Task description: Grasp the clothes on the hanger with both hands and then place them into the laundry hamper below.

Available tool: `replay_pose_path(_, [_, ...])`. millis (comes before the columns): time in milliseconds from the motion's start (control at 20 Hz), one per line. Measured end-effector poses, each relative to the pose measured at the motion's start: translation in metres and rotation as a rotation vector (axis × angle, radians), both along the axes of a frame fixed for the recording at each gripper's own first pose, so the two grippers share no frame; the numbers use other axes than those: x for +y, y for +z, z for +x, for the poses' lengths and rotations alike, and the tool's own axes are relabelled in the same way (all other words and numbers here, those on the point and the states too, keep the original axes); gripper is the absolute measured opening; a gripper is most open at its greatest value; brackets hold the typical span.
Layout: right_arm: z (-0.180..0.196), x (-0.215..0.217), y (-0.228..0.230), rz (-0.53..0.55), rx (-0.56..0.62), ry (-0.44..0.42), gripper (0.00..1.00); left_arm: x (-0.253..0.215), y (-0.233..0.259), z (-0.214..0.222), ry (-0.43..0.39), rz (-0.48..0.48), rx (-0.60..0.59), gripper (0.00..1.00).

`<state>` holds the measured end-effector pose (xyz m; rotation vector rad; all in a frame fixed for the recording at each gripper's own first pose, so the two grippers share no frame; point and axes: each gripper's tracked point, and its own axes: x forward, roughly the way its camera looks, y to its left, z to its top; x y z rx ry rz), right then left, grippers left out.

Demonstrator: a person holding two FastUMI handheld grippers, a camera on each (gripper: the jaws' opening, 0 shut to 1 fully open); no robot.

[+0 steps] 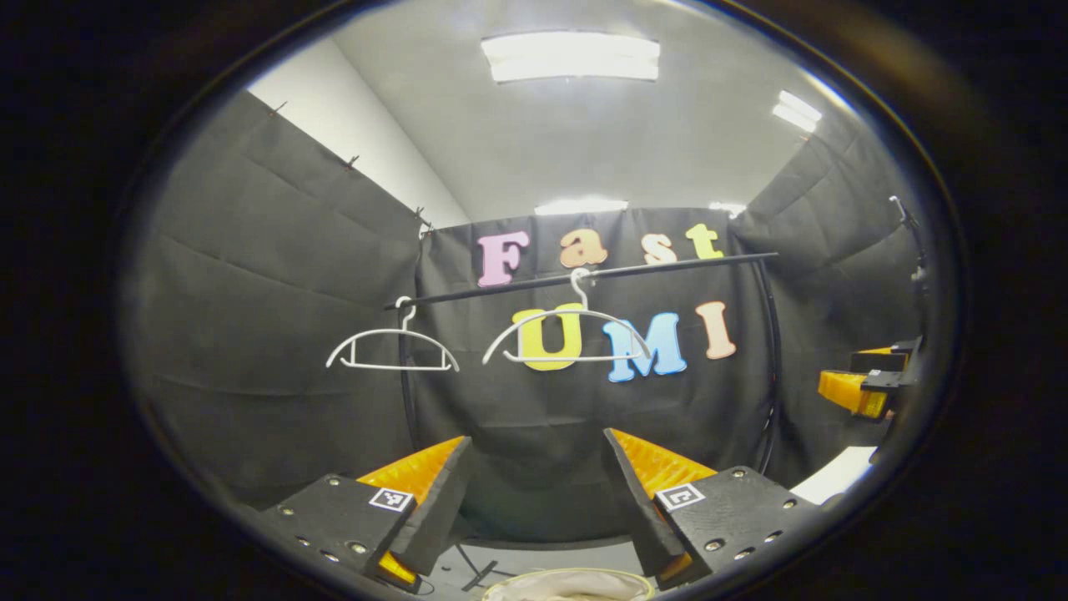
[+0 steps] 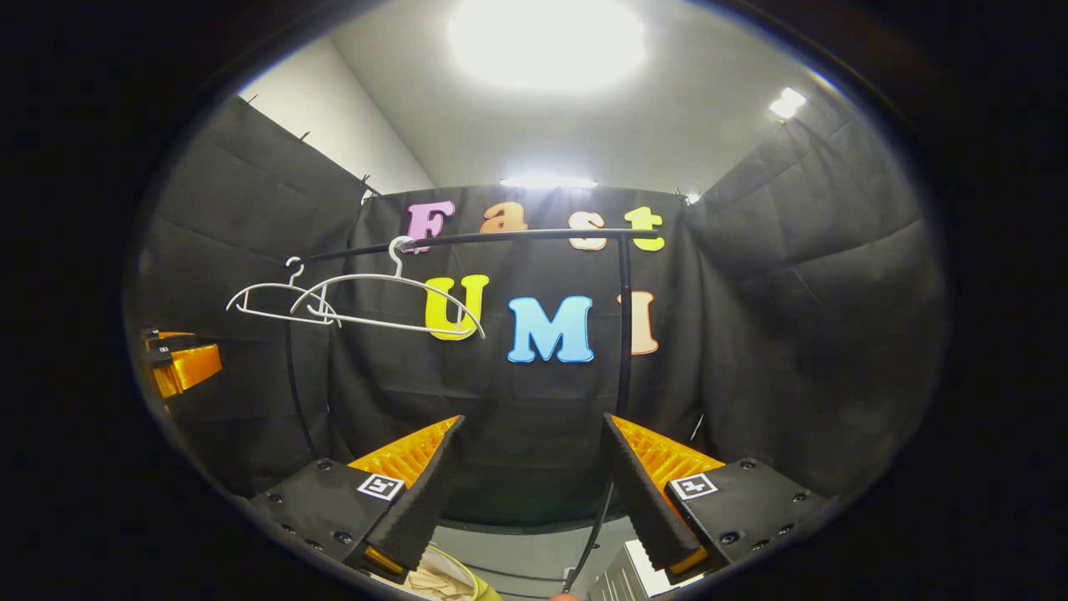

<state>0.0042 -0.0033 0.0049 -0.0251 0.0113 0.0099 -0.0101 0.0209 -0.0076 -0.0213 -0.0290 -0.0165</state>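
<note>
Hangers (image 1: 567,334) bare; hamper (image 1: 569,586) seemingly below.

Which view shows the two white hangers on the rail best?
The left gripper view: both hangers hang apart, facing the camera, with nothing on them. In the right gripper view they overlap at an angle.

Two bare hangers on the rail, our right gripper open below

We see two white hangers (image 2: 355,296) hooked on the black rail (image 2: 501,237) at ten o'clock, our right gripper (image 2: 534,488) with fingers spread at six, the left gripper (image 2: 179,363) at nine, and the hamper rim (image 2: 455,576) at seven.
</note>
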Motion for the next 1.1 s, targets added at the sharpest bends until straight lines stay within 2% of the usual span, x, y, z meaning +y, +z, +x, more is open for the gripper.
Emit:
replay_pose_path(700, [0.0, -0.009, -0.001, 0.01, 0.005, -0.02, 0.99, -0.01, 0.002, 0.0, -0.01, -0.001, -0.005, 0.9])
replay_pose_path(850, [-0.007, -0.022, 0.002, 0.007, 0.005, -0.04, 0.99, -0.023, 0.005, 0.004, -0.025, 0.0, -0.013, 0.9])
replay_pose_path(900, [-0.009, -0.029, 0.003, 0.001, 0.003, -0.046, 0.96, -0.03, 0.007, 0.005, -0.028, -0.004, -0.018, 0.9])
replay_pose_path(950, [-0.01, -0.038, 0.003, -0.005, 0.0, -0.051, 0.99, -0.038, 0.007, 0.007, -0.03, -0.009, -0.022, 0.9])
replay_pose_path(1100, [-0.012, -0.072, 0.001, 0.003, -0.003, -0.069, 0.97, -0.072, 0.01, 0.008, -0.04, -0.015, -0.028, 0.9])
